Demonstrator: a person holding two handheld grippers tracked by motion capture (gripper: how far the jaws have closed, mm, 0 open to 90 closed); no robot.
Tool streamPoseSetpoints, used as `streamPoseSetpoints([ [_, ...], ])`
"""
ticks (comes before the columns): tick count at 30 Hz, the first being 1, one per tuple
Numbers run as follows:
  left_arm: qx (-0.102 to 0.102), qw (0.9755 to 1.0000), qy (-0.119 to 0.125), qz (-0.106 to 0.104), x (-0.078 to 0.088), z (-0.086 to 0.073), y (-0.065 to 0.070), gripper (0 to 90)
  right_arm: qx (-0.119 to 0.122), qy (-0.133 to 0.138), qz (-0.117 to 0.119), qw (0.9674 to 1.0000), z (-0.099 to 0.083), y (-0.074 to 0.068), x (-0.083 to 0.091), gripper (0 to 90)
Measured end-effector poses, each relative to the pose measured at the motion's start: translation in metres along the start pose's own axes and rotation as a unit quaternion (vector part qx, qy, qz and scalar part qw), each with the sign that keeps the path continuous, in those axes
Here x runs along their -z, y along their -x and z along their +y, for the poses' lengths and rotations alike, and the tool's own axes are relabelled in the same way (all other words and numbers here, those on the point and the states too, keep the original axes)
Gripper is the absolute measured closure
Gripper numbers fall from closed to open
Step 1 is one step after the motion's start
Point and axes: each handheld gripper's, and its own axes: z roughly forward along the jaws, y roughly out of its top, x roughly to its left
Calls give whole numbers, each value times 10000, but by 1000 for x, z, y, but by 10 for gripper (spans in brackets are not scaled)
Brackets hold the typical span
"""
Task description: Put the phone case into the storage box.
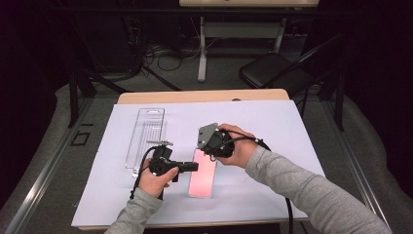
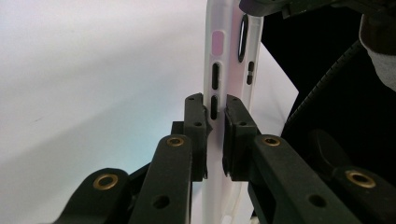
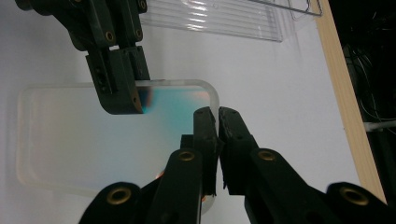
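High view, left gripper [image 1: 194,166] and right gripper [image 1: 200,146], jaws both clamped on phone case [image 1: 203,181] rim

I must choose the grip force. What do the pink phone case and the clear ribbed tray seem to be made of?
The pink translucent phone case looks like soft, matte frosted plastic, perhaps silicone: light glows through it and its edges look milky. The clear ribbed tray looks like thin, glossy rigid plastic: fully transparent, with sharp highlights on its ribs.
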Motion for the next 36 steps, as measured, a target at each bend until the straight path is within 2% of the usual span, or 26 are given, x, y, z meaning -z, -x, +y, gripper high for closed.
streamPoseSetpoints([
  [11,-18,10000,28,48,1,0,-3,823,-63,230,31,9997,1,1,2,751],
  [19,-22,9999,132,61,5,1,-4,823,-251,394,7,9989,1,1,6,666],
  [26,-243,9993,238,169,10,3,0,823,-380,545,-46,9978,0,3,13,579],
  [30,-371,9985,316,246,13,4,2,823,-357,707,-155,9967,0,3,18,523],
  [36,-438,9977,420,307,19,5,1,823,-304,887,-222,9953,1,-1,21,445],
])
